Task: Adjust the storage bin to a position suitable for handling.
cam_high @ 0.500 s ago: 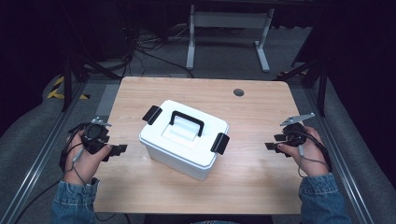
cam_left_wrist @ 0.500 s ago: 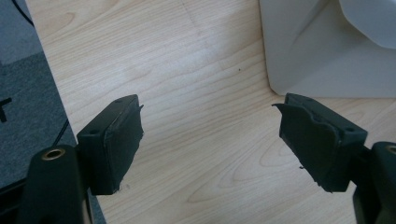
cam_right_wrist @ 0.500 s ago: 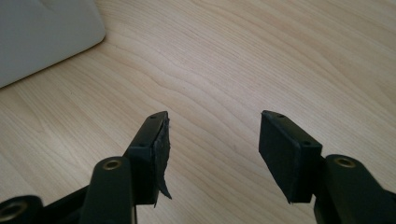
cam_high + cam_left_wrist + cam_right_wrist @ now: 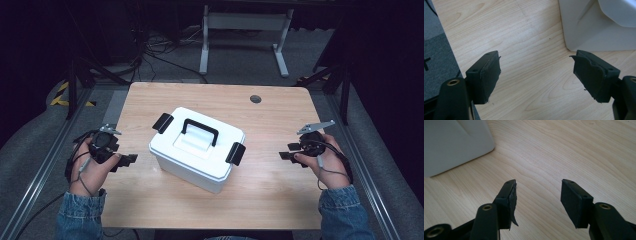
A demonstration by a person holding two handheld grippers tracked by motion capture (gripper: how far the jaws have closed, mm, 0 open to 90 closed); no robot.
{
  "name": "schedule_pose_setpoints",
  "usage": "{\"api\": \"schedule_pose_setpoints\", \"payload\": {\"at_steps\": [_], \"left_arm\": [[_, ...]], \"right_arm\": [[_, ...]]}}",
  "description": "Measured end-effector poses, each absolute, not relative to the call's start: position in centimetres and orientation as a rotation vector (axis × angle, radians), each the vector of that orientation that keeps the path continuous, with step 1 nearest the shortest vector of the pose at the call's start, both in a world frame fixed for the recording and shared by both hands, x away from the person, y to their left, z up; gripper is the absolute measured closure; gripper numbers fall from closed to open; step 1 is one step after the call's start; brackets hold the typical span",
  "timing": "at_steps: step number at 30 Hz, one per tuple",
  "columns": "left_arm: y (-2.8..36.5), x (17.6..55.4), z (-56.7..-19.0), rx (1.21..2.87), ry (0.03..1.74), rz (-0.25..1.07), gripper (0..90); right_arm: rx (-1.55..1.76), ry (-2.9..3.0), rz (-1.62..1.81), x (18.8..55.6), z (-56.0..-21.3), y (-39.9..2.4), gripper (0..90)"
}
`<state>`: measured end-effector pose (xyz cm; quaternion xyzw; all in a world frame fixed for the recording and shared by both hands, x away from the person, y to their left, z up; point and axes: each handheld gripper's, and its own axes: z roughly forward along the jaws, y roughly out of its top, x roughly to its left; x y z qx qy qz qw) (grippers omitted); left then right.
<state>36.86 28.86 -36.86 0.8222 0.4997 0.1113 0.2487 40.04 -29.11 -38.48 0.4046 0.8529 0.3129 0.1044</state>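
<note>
A white plastic box (image 4: 196, 150) with a black carry handle (image 4: 200, 131) and two black side latches sits mid-table, turned at an angle. My left gripper (image 4: 129, 159) rests at the table's left edge, open, pointing toward the box with a gap between them. In the left gripper view its jaws stand wide apart (image 4: 535, 68) over bare wood, the box's corner (image 4: 596, 27) ahead at upper right. My right gripper (image 4: 288, 152) hovers on the right side, open, also aimed at the box. Its jaws (image 4: 538, 192) hold nothing; the box wall (image 4: 451, 145) shows at upper left.
The wooden table (image 4: 270, 190) has a round cable hole (image 4: 255, 98) near its far edge. Dark floor, cables and a white frame stand (image 4: 245, 30) lie beyond the table. Metal rails run along both table sides.
</note>
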Motion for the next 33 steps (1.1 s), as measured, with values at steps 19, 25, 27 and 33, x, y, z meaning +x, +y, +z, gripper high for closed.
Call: {"api": "schedule_pose_setpoints", "payload": {"at_steps": [19,25,27,33], "left_arm": [[29.0,36.8,-36.4,2.241,1.361,0.264,24.5],[29.1,37.1,-36.5,2.245,1.387,0.249,24.6],[29.0,37.1,-36.5,2.245,1.385,0.244,24.6],[29.1,37.3,-36.6,2.235,1.383,0.242,24.6]], "right_arm": [[1.127,2.529,1.061,40.0,-33.2,-24.3,50.3],[1.044,2.575,1.092,40.5,-31.5,-22.2,53.1],[1.025,2.579,1.102,40.6,-30.9,-21.6,53.5],[0.970,2.611,1.144,40.8,-29.4,-19.9,54.5]]}}
